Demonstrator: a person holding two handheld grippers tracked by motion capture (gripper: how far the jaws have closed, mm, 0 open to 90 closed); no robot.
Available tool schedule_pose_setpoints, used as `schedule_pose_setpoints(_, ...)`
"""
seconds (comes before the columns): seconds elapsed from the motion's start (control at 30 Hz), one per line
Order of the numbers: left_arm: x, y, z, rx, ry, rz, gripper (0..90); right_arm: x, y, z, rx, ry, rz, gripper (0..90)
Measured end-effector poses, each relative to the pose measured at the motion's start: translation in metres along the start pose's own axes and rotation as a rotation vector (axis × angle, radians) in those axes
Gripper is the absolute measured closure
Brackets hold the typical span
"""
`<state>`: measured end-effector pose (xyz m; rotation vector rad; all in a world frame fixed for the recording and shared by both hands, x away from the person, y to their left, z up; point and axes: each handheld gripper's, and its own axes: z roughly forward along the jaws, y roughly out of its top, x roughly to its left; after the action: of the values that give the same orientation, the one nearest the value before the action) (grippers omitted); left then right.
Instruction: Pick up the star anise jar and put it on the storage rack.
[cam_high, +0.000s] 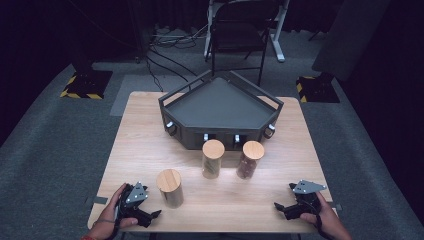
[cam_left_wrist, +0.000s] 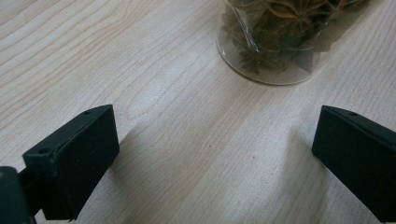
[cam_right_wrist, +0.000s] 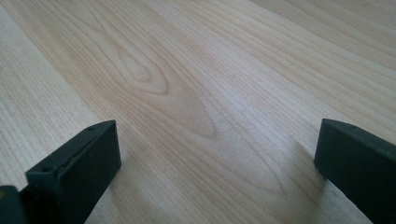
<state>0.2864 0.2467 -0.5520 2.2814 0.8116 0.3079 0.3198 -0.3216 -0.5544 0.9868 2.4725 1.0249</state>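
Observation:
Three clear jars with round wooden lids stand on the wooden table (cam_high: 140, 145). One jar (cam_high: 169, 188) is at the front left, one (cam_high: 213, 159) in the middle, and one with dark contents (cam_high: 249, 159) to its right. My left gripper (cam_high: 154, 216) rests at the front left edge, open, just left of the front jar. In the left gripper view that jar's base (cam_left_wrist: 273, 42) holds star anise, ahead of the wide-apart jaws (cam_left_wrist: 215, 158). My right gripper (cam_high: 278, 208) lies at the front right, open, over bare wood (cam_right_wrist: 187, 93), with nothing between its jaws.
A dark grey angular tray (cam_high: 172, 102) with raised rails sits at the back of the table, just behind the two farther jars. A black chair (cam_high: 239, 35) and cables are on the carpet beyond. Striped-edged bases stand on the floor at both sides.

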Motion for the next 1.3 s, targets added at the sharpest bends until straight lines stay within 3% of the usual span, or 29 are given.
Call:
schedule_pose_setpoints(0.53,-0.004,0.001,-0.002,0.013,0.009,-0.001,2.5,0.0,0.0,0.0,0.001,0.003,0.0,0.1)
schedule_pose_setpoints(0.7,-0.008,0.004,-0.004,0.011,-0.009,0.008,2.3,0.0,0.0,0.0,0.001,0.004,0.0,0.1)
schedule_pose_setpoints(0.87,-0.01,0.007,-0.011,-0.025,-0.009,-0.001,2.1,0.0,0.0,0.0,0.001,0.004,0.001,0.1)
schedule_pose_setpoints(0.97,-0.015,0.011,-0.016,-0.027,0.009,0.021,2.5,0.0,0.0,0.0,0.001,0.004,0.001,0.1)
schedule_pose_setpoints(1.07,-0.02,0.015,-0.019,-0.04,0.001,0.026,2.3,0.0,0.0,0.0,0.001,0.004,0.001,0.1)
schedule_pose_setpoints(1.3,-0.023,0.02,-0.022,-0.068,-0.003,0.011,2.5,0.0,0.0,0.0,0.001,0.004,0.001,0.1)
